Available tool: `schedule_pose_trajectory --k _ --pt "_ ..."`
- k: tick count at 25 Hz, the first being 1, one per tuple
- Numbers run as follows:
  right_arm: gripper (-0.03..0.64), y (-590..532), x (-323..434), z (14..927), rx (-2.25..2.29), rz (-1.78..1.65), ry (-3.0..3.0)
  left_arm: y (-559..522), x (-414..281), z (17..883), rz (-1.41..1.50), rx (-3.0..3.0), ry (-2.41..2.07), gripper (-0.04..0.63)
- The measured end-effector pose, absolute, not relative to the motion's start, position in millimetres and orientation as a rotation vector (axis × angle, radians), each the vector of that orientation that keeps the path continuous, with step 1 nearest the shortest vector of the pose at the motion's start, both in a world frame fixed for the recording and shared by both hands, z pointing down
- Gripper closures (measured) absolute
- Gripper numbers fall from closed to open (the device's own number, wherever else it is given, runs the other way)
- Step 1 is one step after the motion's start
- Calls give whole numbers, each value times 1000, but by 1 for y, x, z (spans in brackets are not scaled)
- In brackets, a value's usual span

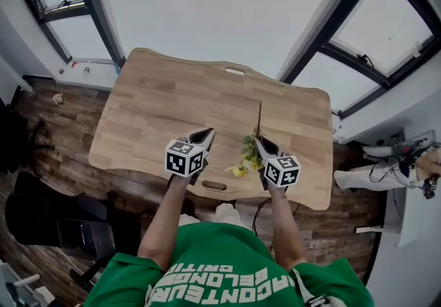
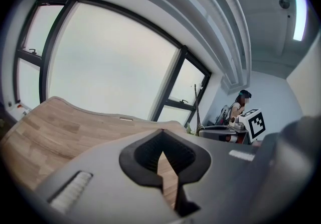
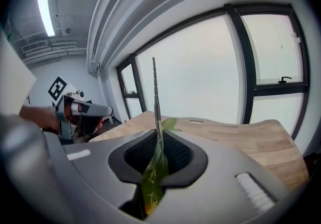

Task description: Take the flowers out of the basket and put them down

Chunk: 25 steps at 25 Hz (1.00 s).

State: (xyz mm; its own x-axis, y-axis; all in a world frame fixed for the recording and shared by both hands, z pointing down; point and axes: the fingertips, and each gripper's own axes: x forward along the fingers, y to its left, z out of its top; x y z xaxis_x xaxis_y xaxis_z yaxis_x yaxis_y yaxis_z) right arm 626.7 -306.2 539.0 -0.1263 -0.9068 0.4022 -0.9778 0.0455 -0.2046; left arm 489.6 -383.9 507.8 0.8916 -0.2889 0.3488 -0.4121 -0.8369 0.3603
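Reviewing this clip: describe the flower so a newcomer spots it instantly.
Find the light wooden table under the windows. Near its front edge the right gripper has its jaws shut on the flower: a thin dark stem with green leaves and yellow blossoms. It is the only plant in view; the left gripper holds nothing.

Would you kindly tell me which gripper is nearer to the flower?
Right. The right gripper grips the flower; the left gripper is apart from it, on its left.

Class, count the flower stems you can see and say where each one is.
1. The flower stem is clamped in the right gripper's jaws, above the table. More stems may hide among its leaves.
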Motion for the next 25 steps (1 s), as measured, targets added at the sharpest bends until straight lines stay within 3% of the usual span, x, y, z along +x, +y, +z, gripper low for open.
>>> schedule_pose_trajectory --k 25 --pt "565 -398 657 592 1662 814 -2294 -428 505 536 489 2503 -760 577"
